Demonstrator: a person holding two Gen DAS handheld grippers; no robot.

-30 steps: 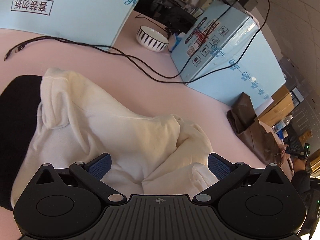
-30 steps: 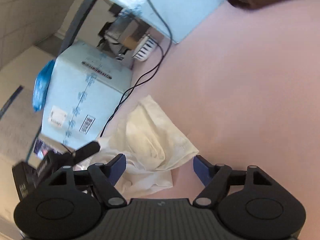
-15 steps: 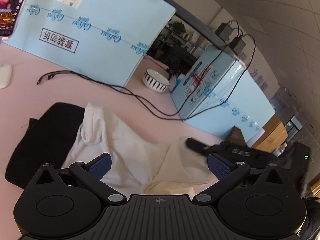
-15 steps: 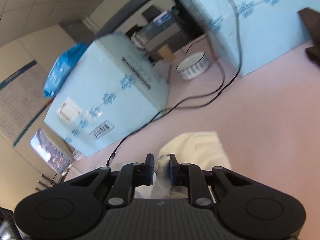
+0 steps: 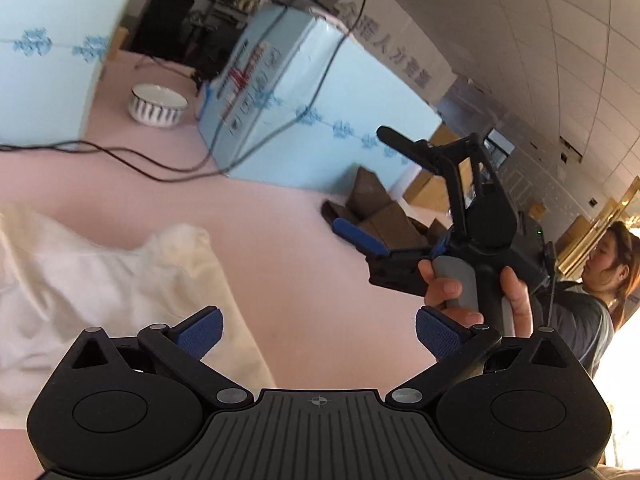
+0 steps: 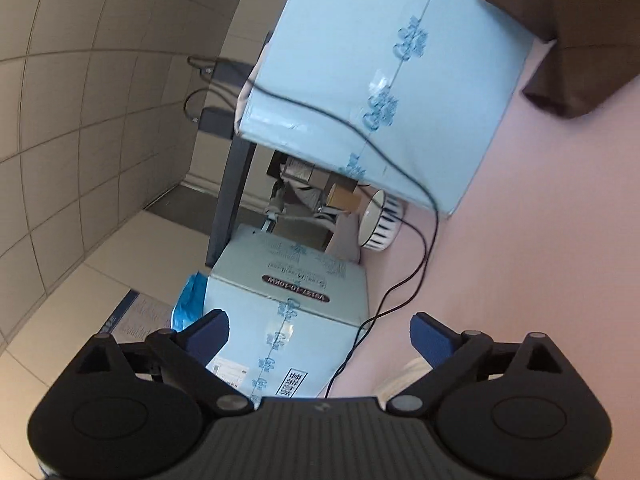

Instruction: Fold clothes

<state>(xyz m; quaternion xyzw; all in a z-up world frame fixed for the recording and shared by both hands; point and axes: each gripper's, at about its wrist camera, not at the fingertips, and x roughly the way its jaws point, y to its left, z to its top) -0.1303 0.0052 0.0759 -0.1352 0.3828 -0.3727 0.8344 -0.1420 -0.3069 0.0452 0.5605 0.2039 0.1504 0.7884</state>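
**Inspector:** Surface?

**Assistant:** Pink table (image 5: 280, 216), 2 light-blue boxes (image 5: 304, 92), a striped bowl (image 5: 158, 105) and black cables (image 5: 132, 158) at the back.

**Inspector:** Garment?

**Assistant:** The cream garment (image 5: 100, 280) lies rumpled on the table at the left, under the left gripper's (image 5: 318, 330) left finger.

**Inspector:** Claws?

**Assistant:** Left gripper: jaws spread, nothing between them. Right gripper (image 6: 318, 334): jaws have just been opening, now wide and empty, held in a hand (image 5: 472, 292) above the table.
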